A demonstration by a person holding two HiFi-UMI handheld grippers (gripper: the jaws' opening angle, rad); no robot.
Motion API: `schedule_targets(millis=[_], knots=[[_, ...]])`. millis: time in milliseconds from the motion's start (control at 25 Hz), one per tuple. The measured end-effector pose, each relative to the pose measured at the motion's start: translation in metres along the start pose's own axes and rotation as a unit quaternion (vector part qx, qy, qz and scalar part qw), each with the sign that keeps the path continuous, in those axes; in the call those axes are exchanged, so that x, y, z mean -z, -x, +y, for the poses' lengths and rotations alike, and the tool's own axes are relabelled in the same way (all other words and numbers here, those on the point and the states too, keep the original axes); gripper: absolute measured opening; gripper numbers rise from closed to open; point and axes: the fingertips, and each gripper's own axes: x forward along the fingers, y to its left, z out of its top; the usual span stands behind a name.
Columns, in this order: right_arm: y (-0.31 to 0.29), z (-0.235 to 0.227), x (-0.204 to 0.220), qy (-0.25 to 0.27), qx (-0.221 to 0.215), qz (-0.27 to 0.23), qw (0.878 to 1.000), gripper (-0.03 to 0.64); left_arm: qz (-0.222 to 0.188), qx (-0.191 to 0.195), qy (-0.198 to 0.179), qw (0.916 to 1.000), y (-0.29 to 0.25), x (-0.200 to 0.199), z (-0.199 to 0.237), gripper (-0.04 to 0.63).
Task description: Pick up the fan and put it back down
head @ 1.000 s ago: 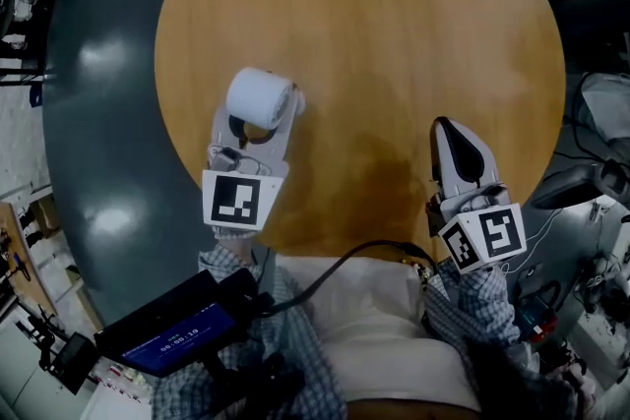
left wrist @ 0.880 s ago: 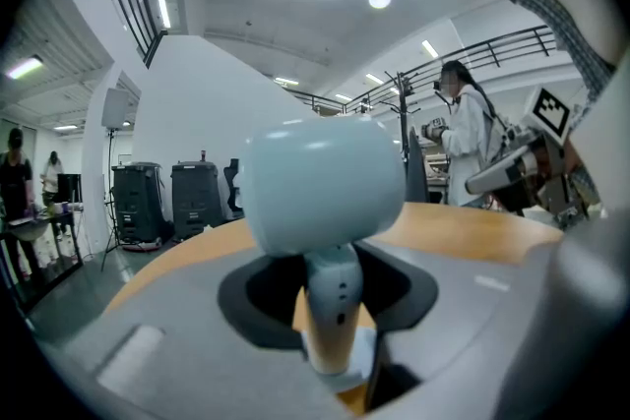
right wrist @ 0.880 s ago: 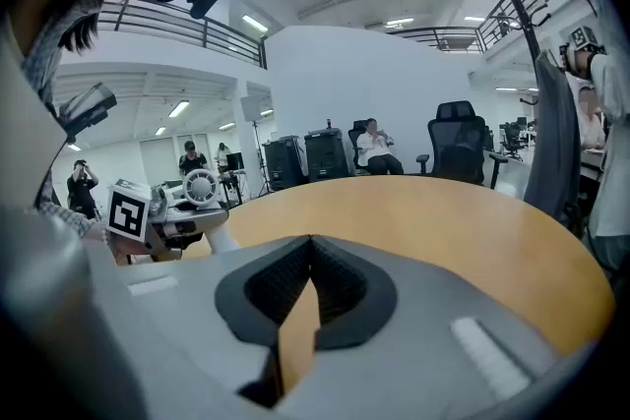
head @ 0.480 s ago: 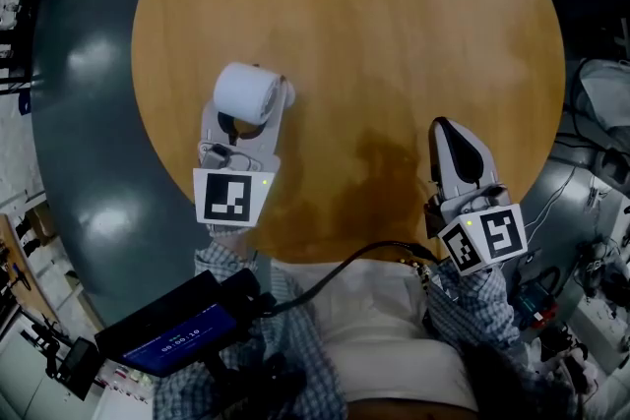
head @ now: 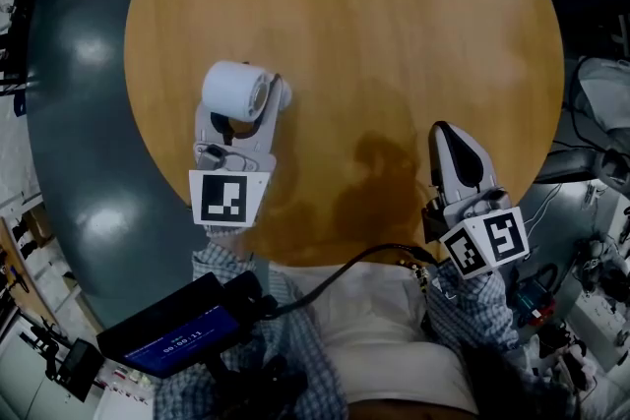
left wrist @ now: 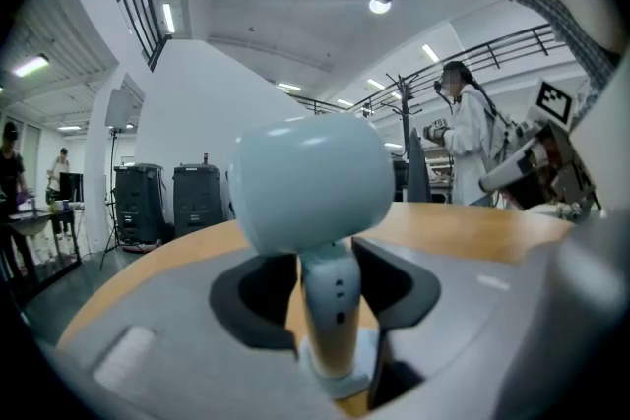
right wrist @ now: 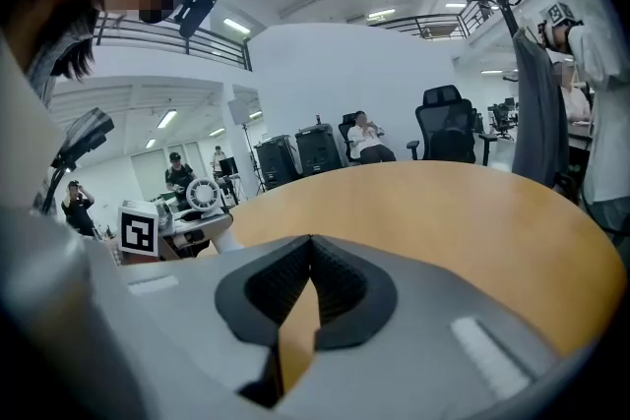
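A small white fan [head: 236, 91] stands on its base near the left edge of the round wooden table [head: 374, 34]. My left gripper [head: 244, 110] reaches around its stem from the near side. In the left gripper view the fan's round head [left wrist: 313, 180] rises above the jaws and the stem [left wrist: 333, 310] stands between them. The jaws are opening, and a strip of table shows between the stem and the left pad. My right gripper [head: 445, 129] rests over the table's near right part, shut on nothing [right wrist: 310, 241]. The right gripper view shows the fan [right wrist: 204, 195] far off to the left.
A dark device with a lit blue screen [head: 177, 334] and a black cable [head: 345, 261] hang at the person's waist. Cluttered equipment [head: 591, 162] lines the table's right side. Dark floor [head: 89, 113] lies left of the table. People and a coat stand [left wrist: 463, 143] are in the background.
The head view has drifted, so the table, fan and left gripper sit a little further left and up. The fan stays upright between the left jaws. The right gripper keeps its place.
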Motion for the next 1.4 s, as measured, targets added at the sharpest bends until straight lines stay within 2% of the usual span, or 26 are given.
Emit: schedule_targets(millis=[200, 440, 640, 880, 1120, 1240, 1400], knots=[[-0.003, -0.003, 0.007, -0.006, 0.007, 0.004, 1.0, 0.003, 0.008, 0.007, 0.005, 0.9999, -0.007, 0.011, -0.002, 0.219], [0.011, 0.017, -0.004, -0.006, 0.002, 0.008, 1.0, 0.003, 0.005, -0.007, 0.011, 0.9999, 0.019, -0.004, 0.001, 0.225], [0.01, 0.029, -0.004, -0.004, -0.01, 0.008, 1.0, 0.002, 0.011, -0.018, 0.024, 0.9995, 0.035, 0.002, -0.001, 0.213], [-0.004, 0.03, 0.004, 0.0, -0.026, 0.0, 1.0, 0.003, 0.012, -0.035, 0.052, 0.998, 0.046, 0.018, 0.001, 0.161], [-0.023, 0.03, 0.004, 0.017, -0.037, -0.022, 0.999, 0.002, 0.017, -0.051, 0.035, 0.9979, 0.051, 0.02, 0.008, 0.068], [-0.001, 0.041, -0.016, 0.026, -0.04, -0.041, 0.998, 0.002, 0.005, -0.062, 0.034, 0.9975, 0.072, -0.013, 0.005, 0.039], [0.029, 0.05, -0.05, 0.038, -0.042, -0.068, 0.996, 0.002, -0.023, -0.079, 0.054, 0.9952, 0.09, -0.066, -0.001, 0.0]])
